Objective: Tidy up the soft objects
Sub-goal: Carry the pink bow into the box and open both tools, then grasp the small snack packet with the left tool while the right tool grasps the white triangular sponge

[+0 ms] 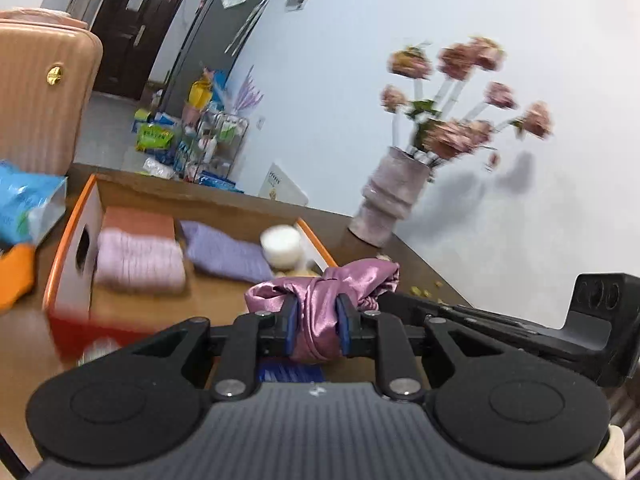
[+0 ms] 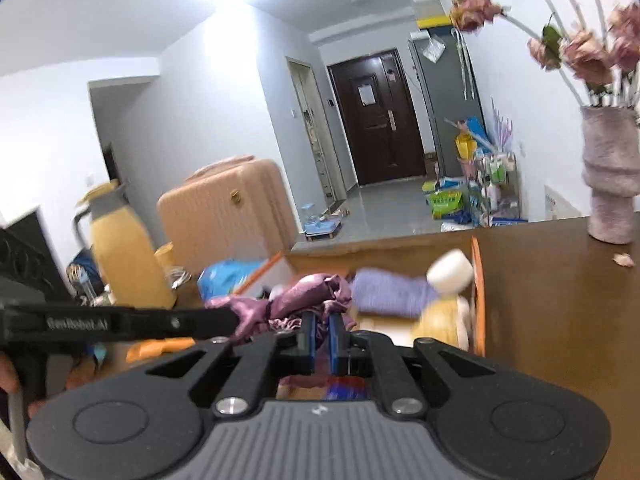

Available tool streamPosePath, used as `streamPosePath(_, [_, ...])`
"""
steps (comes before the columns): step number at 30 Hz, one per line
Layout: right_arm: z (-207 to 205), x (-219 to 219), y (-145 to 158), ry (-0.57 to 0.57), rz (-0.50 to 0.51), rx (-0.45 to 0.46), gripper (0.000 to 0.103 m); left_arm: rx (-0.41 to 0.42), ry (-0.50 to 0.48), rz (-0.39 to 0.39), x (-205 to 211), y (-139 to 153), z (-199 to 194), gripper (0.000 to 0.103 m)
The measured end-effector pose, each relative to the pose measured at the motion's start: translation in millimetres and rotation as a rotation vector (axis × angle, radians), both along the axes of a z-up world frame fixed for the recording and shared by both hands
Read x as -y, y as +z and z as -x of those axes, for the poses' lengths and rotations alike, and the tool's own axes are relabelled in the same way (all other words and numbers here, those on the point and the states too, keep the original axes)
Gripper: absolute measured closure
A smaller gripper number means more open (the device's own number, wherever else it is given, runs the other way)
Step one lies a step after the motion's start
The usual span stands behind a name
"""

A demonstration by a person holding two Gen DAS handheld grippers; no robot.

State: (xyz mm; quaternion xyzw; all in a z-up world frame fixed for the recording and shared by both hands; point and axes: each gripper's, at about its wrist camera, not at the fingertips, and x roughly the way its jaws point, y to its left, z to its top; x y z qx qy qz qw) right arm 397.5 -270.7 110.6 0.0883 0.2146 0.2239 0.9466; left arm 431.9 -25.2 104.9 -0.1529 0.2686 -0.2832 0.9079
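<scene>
A shiny mauve satin cloth (image 1: 324,300) is bunched between both grippers, held above an open orange-rimmed cardboard box (image 1: 72,220). My left gripper (image 1: 318,320) is shut on the cloth's middle. My right gripper (image 2: 322,332) is shut on a thin edge of the same cloth (image 2: 304,292). Inside the box lie a folded pink towel (image 1: 140,260), a lilac towel (image 1: 228,256), a salmon cloth (image 1: 140,220) and a white round object (image 1: 282,244). A yellowish soft item (image 2: 440,320) lies in the box's near right corner.
A pink vase of flowers (image 1: 384,200) stands on the brown table (image 2: 560,320) to the box's right. A blue packet (image 1: 28,200) and an orange cloth (image 1: 14,276) lie to its left. A beige suitcase (image 2: 224,204) and a yellow jug (image 2: 120,248) stand beyond.
</scene>
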Motion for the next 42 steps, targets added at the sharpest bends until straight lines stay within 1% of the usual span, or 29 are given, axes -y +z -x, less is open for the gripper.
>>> streamPosePath(2, [-41.5, -2.6, 4.2, -0.012, 0.011, -0.029, 0.096, -0.057, 0.004, -0.016, 3.8, -2.3, -43.4, 0.083])
streamPosePath(4, [-84.8, -7.6, -0.3, -0.033, 0.057, -0.068, 0.096, -0.117, 0.022, -0.048, 10.3, -12.2, -83.0, 0.083])
streamPosePath(6, [-122.2, -10.7, -13.4, -0.047, 0.087, -0.135, 0.096, -0.171, 0.035, -0.093, 18.6, -28.6, -112.3, 0.083])
streamPosePath(8, [-146.2, -16.1, -30.1, -0.054, 0.13, -0.185, 0.096, -0.23, 0.068, -0.163, 28.0, -45.9, -134.8, 0.082])
streamPosePath(9, [-154.6, -19.7, -38.6, -0.059, 0.156, -0.204, 0.092, -0.256, 0.073, -0.199, 31.7, -53.8, -141.1, 0.08])
streamPosePath(10, [-159.5, -22.6, -44.8, -0.069, 0.182, -0.206, 0.09, -0.271, 0.076, -0.209, 34.4, -59.6, -146.2, 0.076])
streamPosePath(11, [-162.7, -25.9, -48.8, -0.074, 0.206, -0.205, 0.089, -0.279, 0.087, -0.198, 33.4, -63.6, -149.9, 0.066])
streamPosePath(12, [-161.4, -27.8, -52.0, -0.068, 0.217, -0.205, 0.086, -0.281, 0.093, -0.188, 32.5, -65.6, -150.8, 0.06])
streamPosePath(13, [-160.6, -28.9, -52.4, -0.062, 0.221, -0.197, 0.077, -0.282, 0.087, -0.179, 31.5, -66.4, -150.9, 0.059])
streamPosePath(14, [-158.6, -29.9, -51.3, -0.06, 0.23, -0.184, 0.074, -0.283, 0.081, -0.176, 30.5, -65.4, -149.3, 0.059])
streamPosePath(17, [-146.2, -33.1, -38.3, -0.065, 0.27, -0.131, 0.073, -0.217, 0.064, -0.194, 27.8, -49.0, -135.5, 0.058])
streamPosePath(20, [-130.3, -22.5, -16.3, -0.064, 0.262, -0.091, 0.072, -0.141, 0.055, -0.221, 23.3, -21.9, -114.4, 0.057])
streamPosePath(22, [-115.0, -17.3, 0.8, -0.06, 0.266, -0.062, 0.068, -0.086, 0.059, -0.244, 15.2, -3.2, -92.0, 0.053])
streamPosePath(26, [-72.7, -5.5, 35.4, -0.064, 0.287, 0.004, 0.065, 0.0, 0.086, -0.309, -8.5, 24.7, -44.0, 0.044])
streamPosePath(27, [-61.7, -2.8, 42.8, -0.067, 0.292, 0.019, 0.063, 0.018, 0.097, -0.326, -14.9, 30.5, -31.4, 0.039])
streamPosePath(30, [-29.9, 6.3, 63.3, -0.081, 0.285, 0.059, 0.054, 0.052, 0.126, -0.355, -32.7, 45.8, 0.7, 0.036])
streamPosePath(33, [-4.5, 9.2, 76.8, -0.091, 0.27, 0.09, 0.051, 0.068, 0.165, -0.345, -45.9, 57.3, 27.9, 0.032])
streamPosePath(35, [12.1, 8.4, 80.4, -0.085, 0.257, 0.104, 0.051, 0.086, 0.184, -0.345, -50.9, 60.5, 45.6, 0.03])
streamPosePath(37, [29.4, 6.4, 77.0, -0.074, 0.243, 0.114, 0.05, 0.116, 0.224, -0.357, -53.1, 56.6, 70.0, 0.026])
streamPosePath(38, [40.0, 5.8, 73.3, -0.067, 0.235, 0.118, 0.049, 0.133, 0.241, -0.358, -54.0, 52.3, 81.8, 0.021])
streamPosePath(40, [62.3, 3.0, 57.7, -0.046, 0.226, 0.12, 0.044, 0.167, 0.277, -0.362, -53.2, 39.2, 110.2, 0.02])
streamPosePath(42, [88.0, -1.6, 39.1, -0.034, 0.225, 0.12, 0.044, 0.203, 0.288, -0.385, -49.4, 22.3, 141.7, 0.018])
